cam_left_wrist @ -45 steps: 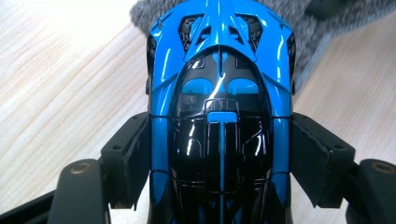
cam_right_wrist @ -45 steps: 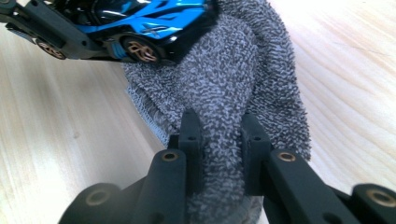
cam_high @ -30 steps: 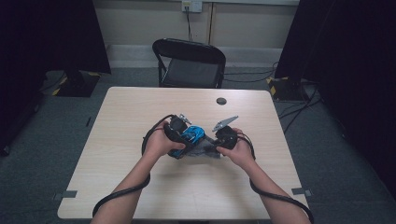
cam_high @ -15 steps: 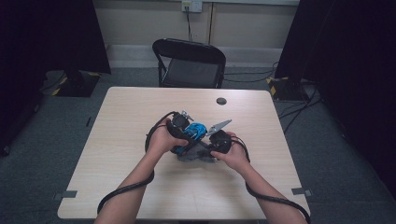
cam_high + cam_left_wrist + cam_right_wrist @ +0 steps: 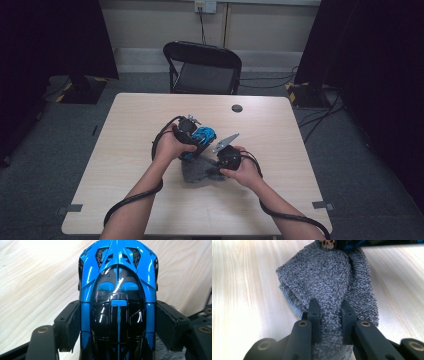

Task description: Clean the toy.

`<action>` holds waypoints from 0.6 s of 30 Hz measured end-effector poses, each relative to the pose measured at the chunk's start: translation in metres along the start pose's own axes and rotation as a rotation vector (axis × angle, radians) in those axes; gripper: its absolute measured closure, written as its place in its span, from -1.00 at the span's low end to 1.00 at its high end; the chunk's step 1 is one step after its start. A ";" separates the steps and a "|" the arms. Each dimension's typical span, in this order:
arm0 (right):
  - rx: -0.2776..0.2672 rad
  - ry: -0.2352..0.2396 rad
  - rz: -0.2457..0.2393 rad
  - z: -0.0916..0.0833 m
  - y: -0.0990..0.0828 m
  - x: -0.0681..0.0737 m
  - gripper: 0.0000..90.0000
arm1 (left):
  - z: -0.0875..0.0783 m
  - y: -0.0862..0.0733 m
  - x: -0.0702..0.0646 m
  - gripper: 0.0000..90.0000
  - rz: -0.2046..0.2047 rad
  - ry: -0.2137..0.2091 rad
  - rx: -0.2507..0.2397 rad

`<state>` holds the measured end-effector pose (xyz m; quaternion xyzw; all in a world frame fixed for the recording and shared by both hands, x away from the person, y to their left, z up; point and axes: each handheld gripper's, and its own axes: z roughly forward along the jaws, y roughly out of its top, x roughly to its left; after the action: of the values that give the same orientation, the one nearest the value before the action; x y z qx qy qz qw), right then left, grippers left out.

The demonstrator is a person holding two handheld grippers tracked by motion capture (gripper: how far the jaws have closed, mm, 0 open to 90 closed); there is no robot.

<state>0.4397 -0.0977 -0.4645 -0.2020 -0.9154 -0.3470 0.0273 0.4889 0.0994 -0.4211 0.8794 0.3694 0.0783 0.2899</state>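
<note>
Work in hand: wiping a glossy blue and black toy car body [image 5: 117, 300] with a grey terry cloth [image 5: 329, 282], judging by how the 2 are brought together.

Left claw [image 5: 117, 325]: clamped on the toy car, 1 black pad on each flank. The wide stance of the jaws is the width of the car, not an open claw. The grip sits at the car's middle, which likely keeps it steady while it is rubbed.

Right claw [image 5: 329, 312]: pinched shut on a bunched fold of the grey cloth; the rest fans out ahead of it onto the wood. Holding a fold probably leaves a loose flap free to drag over the car.

Where the car is: in the high view, near the middle of the counter [image 5: 125, 150], slightly toward the person's edge, held in the left claw [image 5: 192, 137].

Where the cloth is: just beside and below the car toward the near edge [image 5: 197, 170], its far end reaching the car's underside in the right gripper view.

Right claw, high view: [image 5: 220, 160] at the cloth's right end, close to the left hand.

Surface: pale wood-grain counter, with 1 small dark round disc [image 5: 237, 108] near the far edge.

Room: grey carpet, 1 black folding chair [image 5: 202, 67] beyond the far edge, dark curtains [image 5: 380, 60] at both sides, cables on the floor.
</note>
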 end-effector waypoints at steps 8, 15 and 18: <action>0.011 -0.045 0.022 -0.014 -0.007 -0.012 0.67 | -0.011 -0.010 0.008 -0.37 -0.001 0.017 0.001; -0.010 -0.137 0.096 -0.045 -0.021 -0.037 0.67 | -0.019 -0.019 0.005 -0.37 0.017 0.015 0.005; -0.036 -0.180 0.139 -0.061 -0.025 -0.047 0.67 | -0.020 -0.021 0.001 -0.37 0.026 0.009 0.008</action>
<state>0.4673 -0.1701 -0.4431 -0.2958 -0.8916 -0.3410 -0.0348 0.4699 0.1210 -0.4168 0.8850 0.3595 0.0844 0.2836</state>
